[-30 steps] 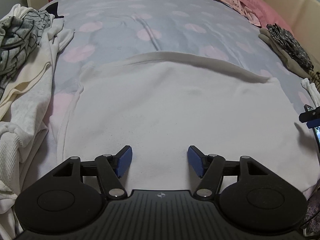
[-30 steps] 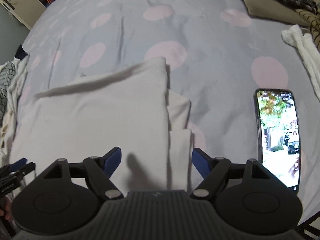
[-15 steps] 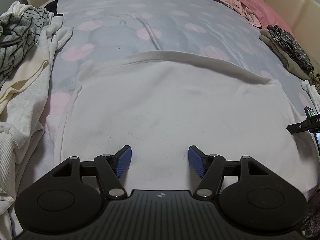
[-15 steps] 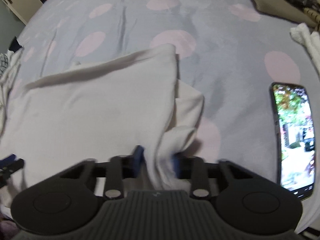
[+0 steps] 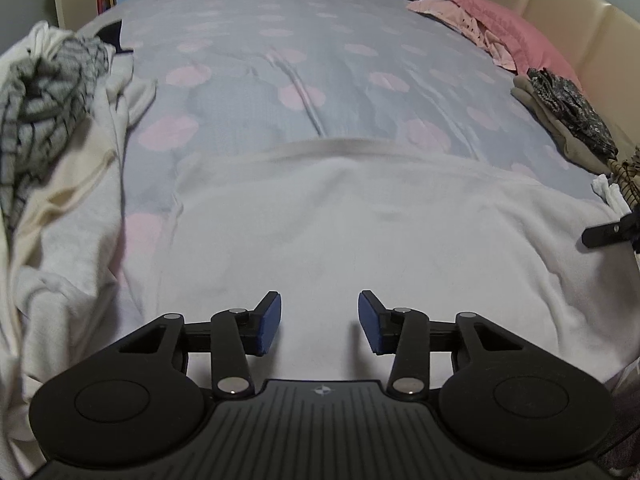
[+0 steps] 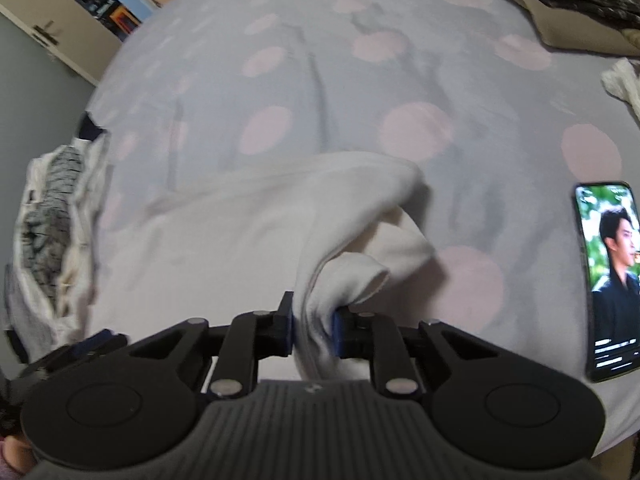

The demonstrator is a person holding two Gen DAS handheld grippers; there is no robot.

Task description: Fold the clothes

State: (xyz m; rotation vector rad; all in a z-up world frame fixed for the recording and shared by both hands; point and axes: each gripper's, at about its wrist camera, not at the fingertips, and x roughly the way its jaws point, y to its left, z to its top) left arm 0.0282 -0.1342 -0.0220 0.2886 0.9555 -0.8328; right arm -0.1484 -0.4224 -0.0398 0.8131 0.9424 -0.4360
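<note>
Blue-padded fingers [image 6: 287,326] of my right gripper [image 6: 313,330] are clamped on a bunched fold of the white garment [image 6: 224,248], with the cloth squeezed between both pads and a rolled flap of it curling up just beyond them. My left gripper [image 5: 319,322] hangs over the near edge of the same white garment [image 5: 360,240] with its fingers [image 5: 269,322] spread apart and nothing between them; I cannot tell whether the pads touch the cloth below. The garment lies spread across the near part of the bed, on a grey sheet with pink dots [image 5: 320,60], its far hem making a raised band from left to right. At the left side a heap of clothes [image 5: 52,128] is piled, with a grey checked piece on top and cream pieces under it, touching the garment's left edge. On the right, well apart from my right gripper, a phone [image 6: 608,280] lies face up on the sheet with its screen lit. Farther right sit folded dark patterned clothes [image 5: 568,116], and beyond them a pink pillow [image 5: 508,36] rests against the beige headboard [image 5: 560,4].
</note>
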